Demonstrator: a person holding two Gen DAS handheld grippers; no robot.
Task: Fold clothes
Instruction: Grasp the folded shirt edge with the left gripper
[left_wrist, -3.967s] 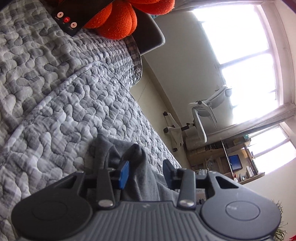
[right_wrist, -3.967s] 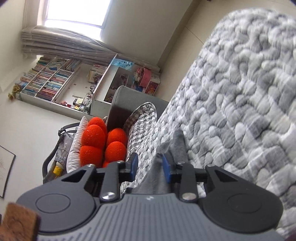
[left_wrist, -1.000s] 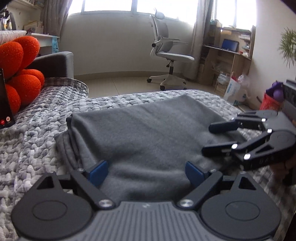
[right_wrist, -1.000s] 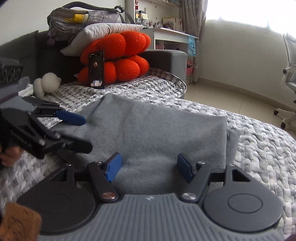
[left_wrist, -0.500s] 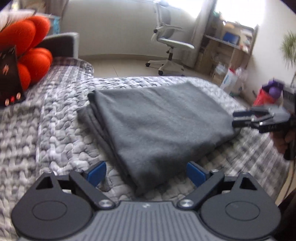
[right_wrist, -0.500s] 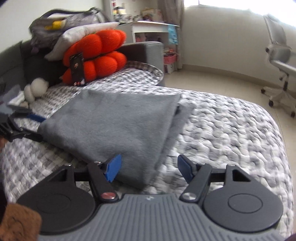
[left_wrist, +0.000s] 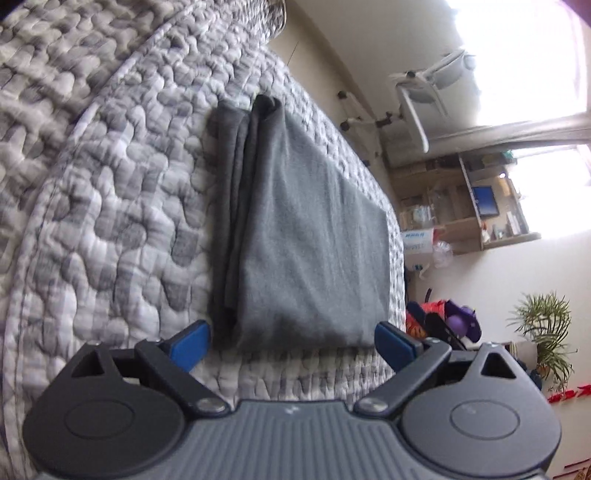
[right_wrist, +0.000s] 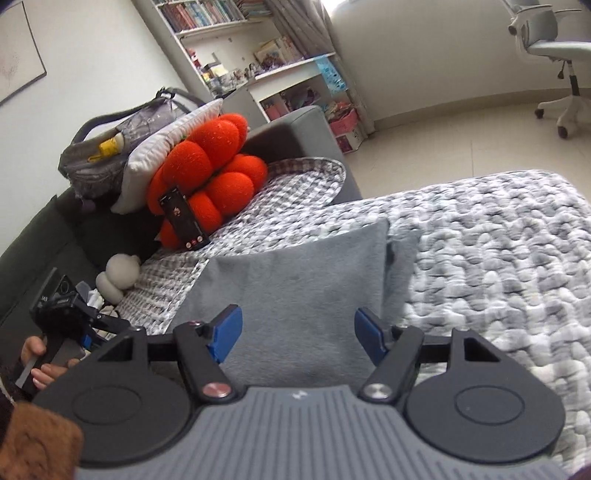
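Both grippers, left gripper (left_wrist: 291, 345) and right gripper (right_wrist: 297, 338), gape empty above the folded grey garment (left_wrist: 306, 236) lying flat on the quilted bed (left_wrist: 110, 206).

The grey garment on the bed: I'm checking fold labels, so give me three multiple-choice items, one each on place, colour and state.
1. Where does the grey garment lie?
A. on the quilted bedspread
B. on the floor
C. on the office chair

2. What colour is the bumpy cushion?
A. blue
B. orange-red
C. white

3. How is the right gripper?
A. clamped on the garment
B. open, holding nothing
C. shut and empty

Answers: 1 A, quilt shows all round it; 2 B, bright orange-red lobes; 3 B, fingers spread apart, cloth untouched.
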